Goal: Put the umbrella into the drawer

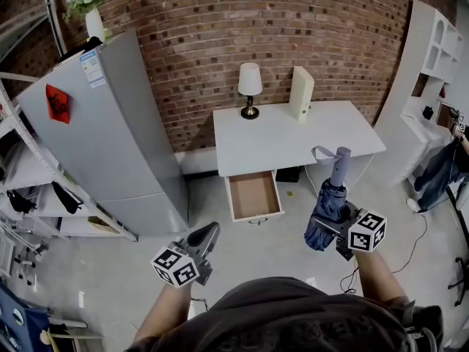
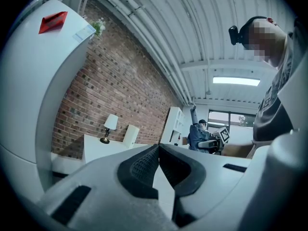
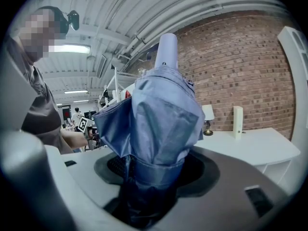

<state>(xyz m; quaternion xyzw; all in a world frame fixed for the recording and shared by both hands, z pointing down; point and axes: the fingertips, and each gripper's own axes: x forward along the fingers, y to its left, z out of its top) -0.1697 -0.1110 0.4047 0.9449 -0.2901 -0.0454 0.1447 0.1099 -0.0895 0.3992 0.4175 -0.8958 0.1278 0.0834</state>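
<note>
A folded blue umbrella (image 1: 329,204) with a grey handle stands nearly upright in my right gripper (image 1: 331,226), whose jaws are shut on its lower half. In the right gripper view the umbrella (image 3: 162,124) fills the middle, its fabric bunched between the dark pads (image 3: 199,170). The desk drawer (image 1: 253,195) is pulled open, showing a bare brown bottom, ahead and left of the umbrella. My left gripper (image 1: 207,235) is shut on nothing, level, nearer to me than the drawer. In the left gripper view its tips (image 2: 158,150) meet, and the umbrella (image 2: 196,134) shows far off.
The white desk (image 1: 344,134) carries a lamp (image 1: 250,88) and an upright white binder (image 1: 301,92) against the brick wall. A grey fridge (image 1: 110,123) stands left of the desk, with metal racks further left. White shelving (image 1: 432,57) is at the right. Cables lie on the floor.
</note>
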